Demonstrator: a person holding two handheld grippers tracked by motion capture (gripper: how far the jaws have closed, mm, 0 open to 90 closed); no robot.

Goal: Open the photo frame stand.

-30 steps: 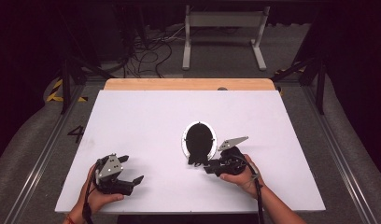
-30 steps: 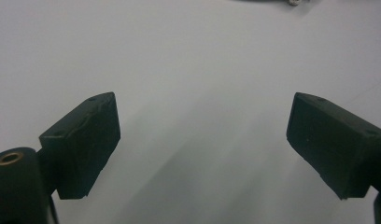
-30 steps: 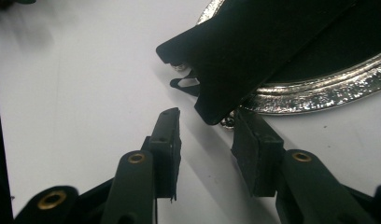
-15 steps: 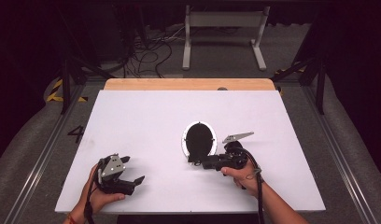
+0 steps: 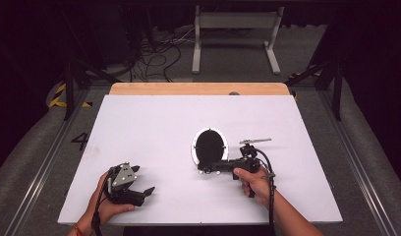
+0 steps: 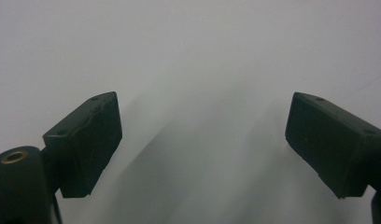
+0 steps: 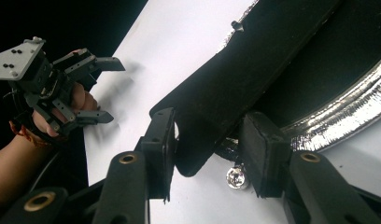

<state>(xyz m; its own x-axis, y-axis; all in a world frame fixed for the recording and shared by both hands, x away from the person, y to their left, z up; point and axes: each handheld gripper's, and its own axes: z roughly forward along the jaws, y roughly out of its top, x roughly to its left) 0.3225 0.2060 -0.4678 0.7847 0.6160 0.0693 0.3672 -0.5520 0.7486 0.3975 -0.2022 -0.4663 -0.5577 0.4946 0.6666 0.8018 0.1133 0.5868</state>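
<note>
A black round pan [image 5: 210, 146] with a shiny silver rim [image 7: 338, 116] lies in the middle of the white table [image 5: 154, 123]. Its black handle [image 7: 244, 79] runs toward me. My right gripper [image 5: 209, 169] points left at the pan's near edge. In the right gripper view the end of the handle sits between the jaws of that gripper [image 7: 207, 140]. The jaws have just been closing: one pad is against the handle and a narrow gap shows at the other. My left gripper [image 5: 143, 180] rests open at the front left, with bare table between its pads [image 6: 86, 140].
A bare wooden strip [image 5: 198, 88] runs along the table's far edge. Beyond it on the dark floor stand a white metal frame [image 5: 235, 34] and loose cables [image 5: 154, 54]. The right gripper view also shows the left hand and its gripper [image 7: 113, 89] near the table's edge.
The right gripper has swung from a slant to lie level, pointing left, and has shifted slightly so that its jaws flank the handle. The left hand has kept still.
</note>
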